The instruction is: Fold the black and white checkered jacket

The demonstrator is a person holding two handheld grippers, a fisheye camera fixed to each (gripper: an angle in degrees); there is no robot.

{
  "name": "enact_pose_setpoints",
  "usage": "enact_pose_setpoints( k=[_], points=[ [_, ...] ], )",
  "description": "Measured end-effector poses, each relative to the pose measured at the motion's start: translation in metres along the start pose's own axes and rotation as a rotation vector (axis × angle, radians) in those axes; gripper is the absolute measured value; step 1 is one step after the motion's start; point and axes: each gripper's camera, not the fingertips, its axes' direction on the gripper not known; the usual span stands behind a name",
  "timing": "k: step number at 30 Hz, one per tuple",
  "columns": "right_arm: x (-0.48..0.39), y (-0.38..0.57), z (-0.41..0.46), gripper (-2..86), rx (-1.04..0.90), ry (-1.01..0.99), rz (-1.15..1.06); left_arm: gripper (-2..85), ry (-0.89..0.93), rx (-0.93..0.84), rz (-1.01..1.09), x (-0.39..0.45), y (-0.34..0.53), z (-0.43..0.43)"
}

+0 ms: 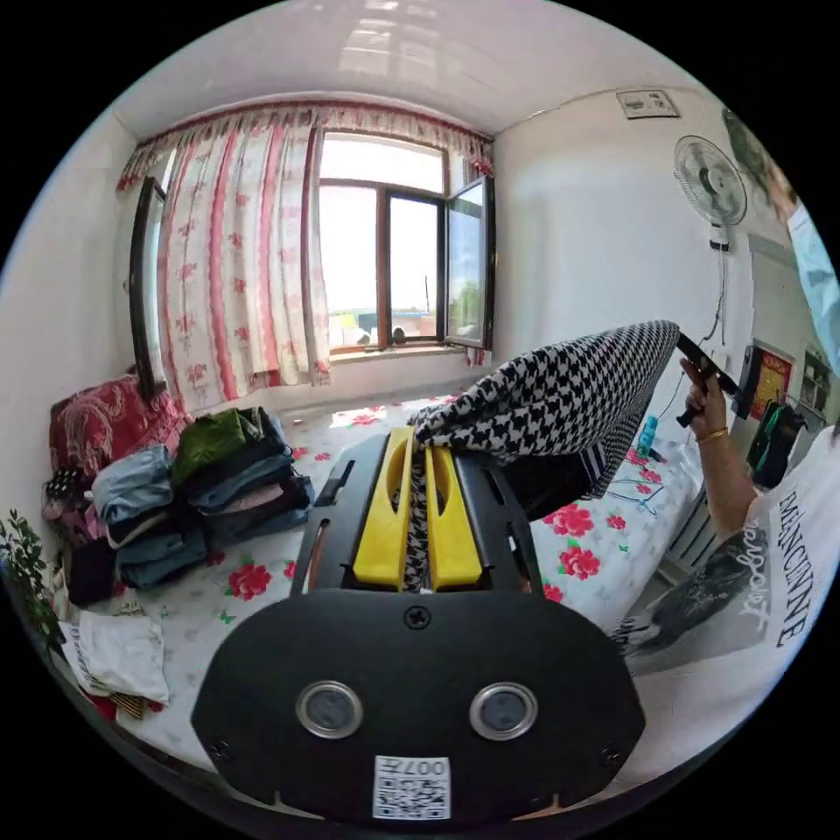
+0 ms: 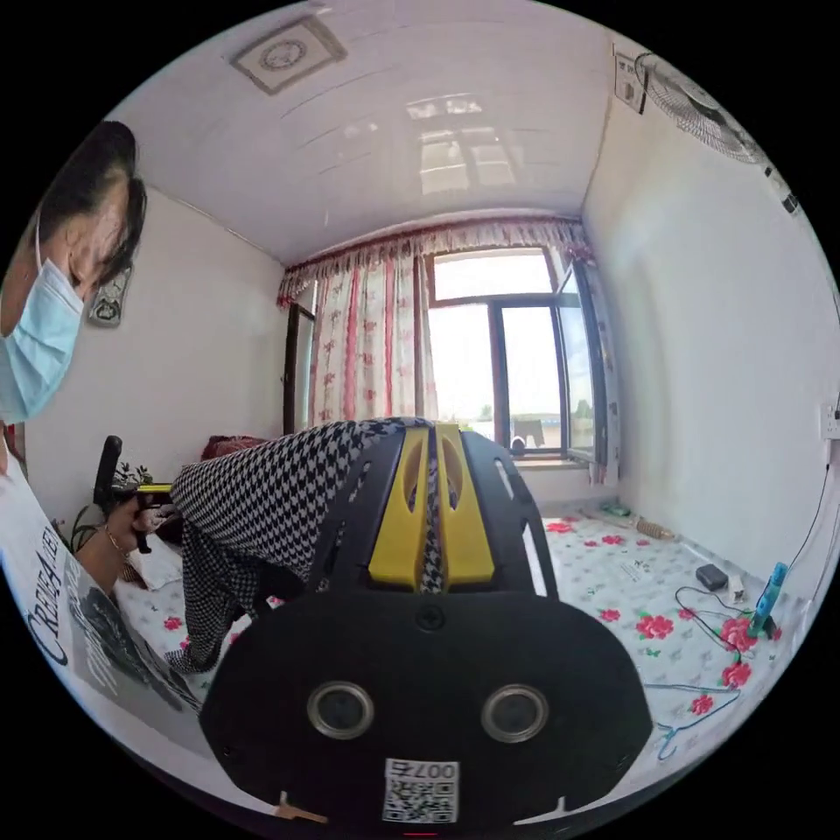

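Both the left gripper (image 1: 418, 490) and the right gripper (image 2: 431, 499) are pinching the checkered jacket (image 1: 560, 398) with closed jaws, holding it stretched above the bed (image 1: 604, 542); I judge no fold is made yet.

Matt woven cloth jacket (image 1: 560, 394)

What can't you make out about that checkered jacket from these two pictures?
- Left gripper view: the jacket bunches between the left hand-held gripper and the other one; sleeves and collar are lost in folds.
- Right gripper view: the right hand-held gripper covers the jacket's near end.
- Both views: its hanging lower part stays hidden, so fold progress is unclear.
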Motion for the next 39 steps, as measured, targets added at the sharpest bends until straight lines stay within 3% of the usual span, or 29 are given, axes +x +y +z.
enact_pose_setpoints(
  k=[4, 6, 10, 14, 17, 18, 20, 22, 27, 31, 34, 38, 39],
  points=[
    [-0.024, -0.038, -0.069, -0.1, 0.249, -0.035, -0.093, -0.6, -0.027, 0.242, 0.121, 0.023, -0.024, -0.103],
    [-0.032, -0.050, -0.079, -0.1, 0.296, -0.033, -0.115, -0.5, -0.083, 0.339, 0.188, 0.040, -0.036, -0.138],
    [-0.041, -0.072, -0.046, -0.1, 0.249, 0.024, -0.150, 0.1, -0.103, 0.357, 0.198, 0.043, -0.060, -0.129],
    [-0.020, -0.075, 0.034, 0.2, 0.062, 0.078, -0.138, 3.8, -0.171, 0.135, 0.096, 0.008, -0.090, -0.022],
    [0.012, -0.045, 0.151, 1.3, -0.271, 0.192, -0.126, 11.0, -0.211, -0.264, -0.017, -0.050, -0.085, 0.124],
    [0.035, -0.014, 0.198, 1.9, -0.422, 0.220, -0.071, 12.4, -0.179, -0.462, -0.093, -0.079, -0.062, 0.182],
    [0.066, 0.042, 0.254, 2.5, -0.720, 0.243, -0.002, 12.2, -0.124, -0.659, -0.233, -0.118, -0.008, 0.236],
    [0.088, 0.115, 0.272, 3.2, -0.915, 0.253, 0.066, 11.5, -0.108, -0.689, -0.343, -0.143, 0.049, 0.245],
    [0.088, 0.219, 0.253, 3.9, -1.034, 0.031, 0.199, 12.5, -0.045, -0.797, -0.545, -0.161, 0.219, 0.232],
    [0.063, 0.255, 0.293, 3.9, -1.150, -0.167, 0.273, 15.4, 0.085, -0.850, -0.552, -0.128, 0.280, 0.229],
    [0.034, 0.246, 0.345, 4.0, -1.162, -0.282, 0.223, 16.4, 0.215, -0.787, -0.504, -0.093, 0.289, 0.230],
    [-0.007, 0.241, 0.412, 4.1, -1.181, -0.409, 0.150, 1.5, 0.084, -0.986, -0.316, -0.074, 0.298, 0.269],
    [-0.022, 0.250, 0.431, 4.1, -1.234, -0.451, 0.126, 0.4, 0.135, -1.000, -0.317, -0.085, 0.295, 0.278]
  ],
)
